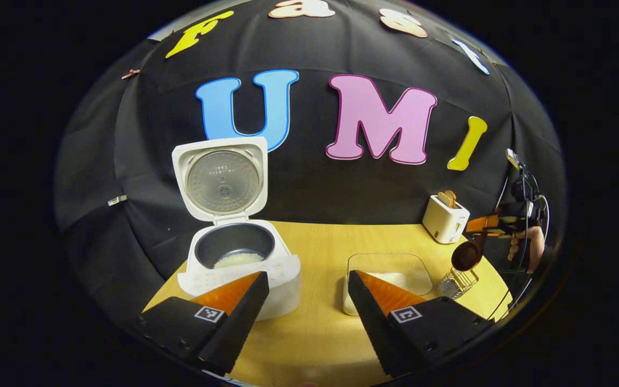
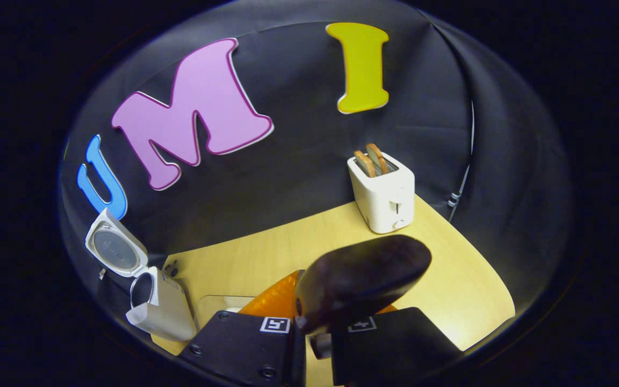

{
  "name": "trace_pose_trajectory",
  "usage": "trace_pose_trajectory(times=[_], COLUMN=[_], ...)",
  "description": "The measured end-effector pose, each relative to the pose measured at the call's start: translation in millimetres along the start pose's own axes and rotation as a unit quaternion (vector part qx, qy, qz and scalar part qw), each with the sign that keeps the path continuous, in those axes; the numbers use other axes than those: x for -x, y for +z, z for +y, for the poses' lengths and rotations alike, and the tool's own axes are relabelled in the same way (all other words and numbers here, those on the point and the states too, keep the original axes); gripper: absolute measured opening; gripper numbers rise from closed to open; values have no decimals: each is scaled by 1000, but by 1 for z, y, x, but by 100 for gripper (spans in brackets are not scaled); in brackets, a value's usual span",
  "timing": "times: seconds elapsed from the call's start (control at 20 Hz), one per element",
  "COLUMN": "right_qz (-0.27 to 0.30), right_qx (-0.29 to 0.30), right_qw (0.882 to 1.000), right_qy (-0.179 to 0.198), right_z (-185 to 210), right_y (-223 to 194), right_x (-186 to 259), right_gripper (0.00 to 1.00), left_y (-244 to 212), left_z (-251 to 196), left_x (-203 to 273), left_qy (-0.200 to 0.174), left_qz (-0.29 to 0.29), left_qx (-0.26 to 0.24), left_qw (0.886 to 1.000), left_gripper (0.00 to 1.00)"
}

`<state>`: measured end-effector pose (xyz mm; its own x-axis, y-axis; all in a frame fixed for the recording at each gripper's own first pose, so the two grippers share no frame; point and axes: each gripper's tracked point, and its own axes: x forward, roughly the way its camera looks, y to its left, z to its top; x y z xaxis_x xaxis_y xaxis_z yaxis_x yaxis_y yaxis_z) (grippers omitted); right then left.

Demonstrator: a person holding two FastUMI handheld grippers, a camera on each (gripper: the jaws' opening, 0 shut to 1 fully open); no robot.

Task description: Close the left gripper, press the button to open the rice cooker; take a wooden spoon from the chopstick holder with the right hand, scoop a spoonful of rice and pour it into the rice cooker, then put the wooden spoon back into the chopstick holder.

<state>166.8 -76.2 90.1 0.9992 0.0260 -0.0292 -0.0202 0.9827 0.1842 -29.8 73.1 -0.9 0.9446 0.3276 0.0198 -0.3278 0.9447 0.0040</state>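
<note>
Left hand-held gripper in the left gripper view stands wide apart and grips nothing, low over the near edge of the counter. Beyond its left finger the rice cooker sits near the counter's left edge, lid up, with a little rice in the pot, so the button press is done. Between the fingers and to the right lies a clear rice tray, partly hidden by the right finger. At the counter's right edge stands the wire chopstick holder, and just above it the wooden spoon hangs bowl-down from the right hand-held gripper. By my judgement this is the return step: the spoon must go handle-first or bowl-first into the holder, which I cannot settle.

Turning to the right gripper view, the right hand-held gripper is narrowed on the spoon's handle, and the spoon bowl blocks what lies below. A toaster stands at the far edge.
</note>
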Motion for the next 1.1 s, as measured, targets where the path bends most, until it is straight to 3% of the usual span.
trace_pose_trajectory(times=[0.2, 0.5, 0.8, 1.1], right_qz=[-2, 15, 39, 46], right_qx=[7, 44, 99, 132], right_qw=[1000, 999, 994, 989], right_qy=[12, 15, -11, -48], right_z=[49, 99, 105, 97], right_y=[-8, -55, -107, -140], right_x=[-1, -29, -54, -65], right_gripper=[11, 12, 12, 12], left_y=[0, -13, -20, -31], left_z=[34, 82, 127, 140], left_x=[-1, 2, -7, -15], left_qy=[-6, -9, -11, -29], left_qz=[-4, 13, 22, 30], left_qx=[15, 7, -10, -10], left_qw=[1000, 1000, 1000, 999], left_gripper=[96, 97, 97, 97])
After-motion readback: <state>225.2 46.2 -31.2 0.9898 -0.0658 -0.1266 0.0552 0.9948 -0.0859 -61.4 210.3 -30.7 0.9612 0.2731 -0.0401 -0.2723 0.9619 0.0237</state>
